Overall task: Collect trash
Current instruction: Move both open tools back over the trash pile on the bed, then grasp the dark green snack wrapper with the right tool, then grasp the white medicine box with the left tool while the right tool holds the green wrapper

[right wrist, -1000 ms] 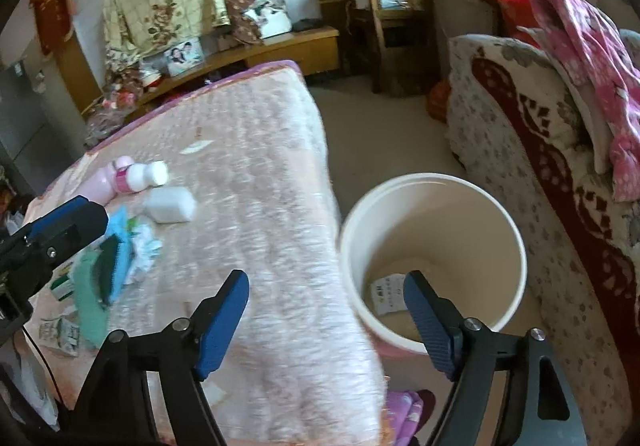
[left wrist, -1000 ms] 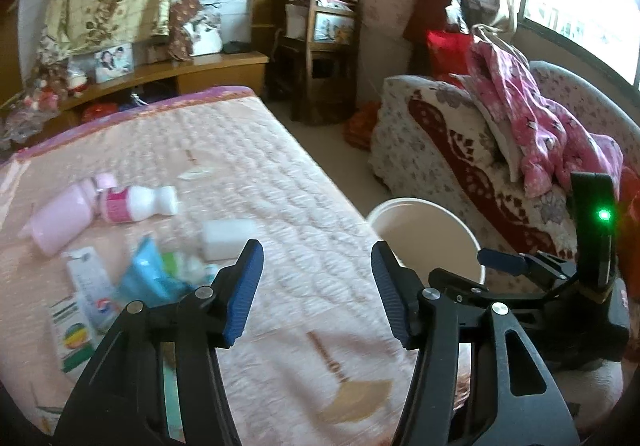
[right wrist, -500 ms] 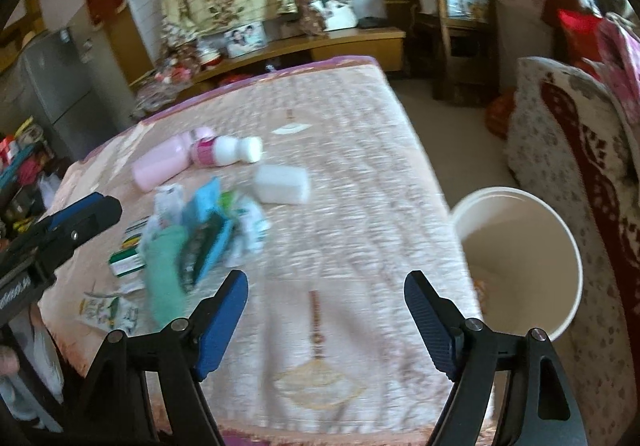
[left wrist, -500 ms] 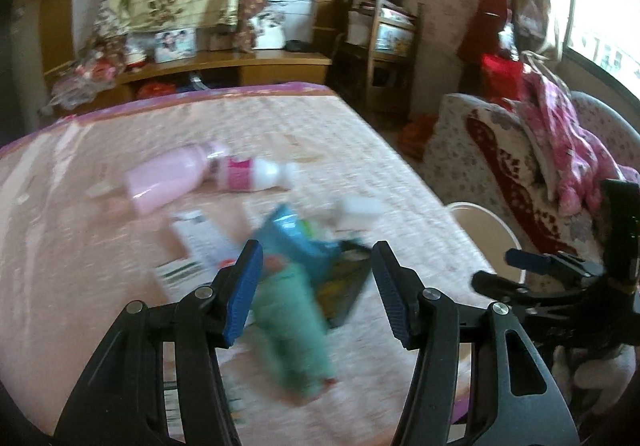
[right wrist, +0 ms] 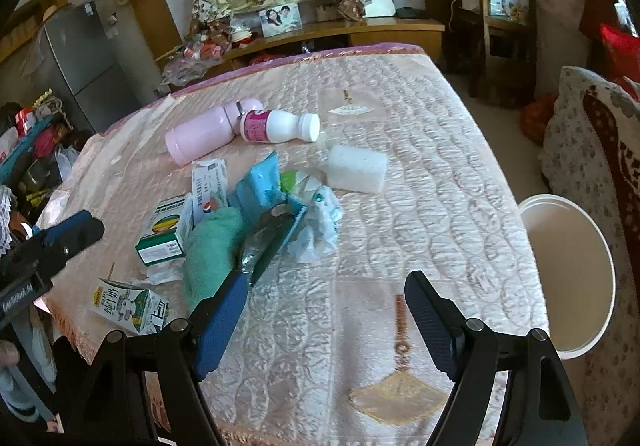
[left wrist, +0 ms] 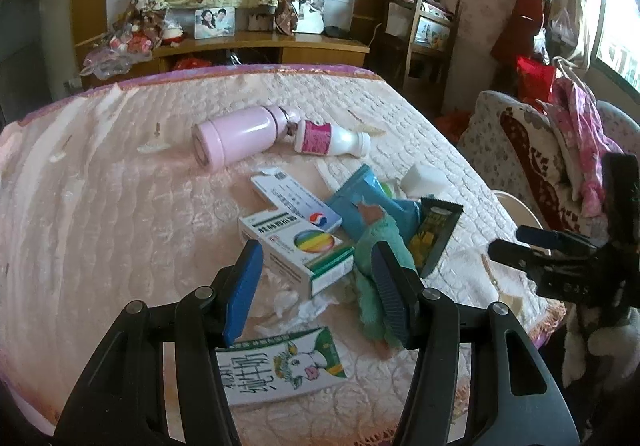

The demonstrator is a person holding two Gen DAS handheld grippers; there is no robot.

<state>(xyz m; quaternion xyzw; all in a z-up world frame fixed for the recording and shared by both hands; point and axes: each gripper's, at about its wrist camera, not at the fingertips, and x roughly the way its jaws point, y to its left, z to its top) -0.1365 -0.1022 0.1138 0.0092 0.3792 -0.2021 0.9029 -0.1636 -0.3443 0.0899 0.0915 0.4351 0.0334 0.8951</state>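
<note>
Beside the bed (right wrist: 440, 174), our bucket (right wrist: 568, 278) stood seemingly empty; trash pile (left wrist: 320, 230) lay on the quilt. Our left tool (left wrist: 316, 282) and right tool (right wrist: 324, 326) gaped, holding nothing.

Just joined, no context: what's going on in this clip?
A person with two handheld grippers is clearing trash off a quilt-covered table. Both the left gripper and the right gripper hover open and empty over the litter pile of boxes, wrappers and tissue. The white bucket waits beside the table.
</note>
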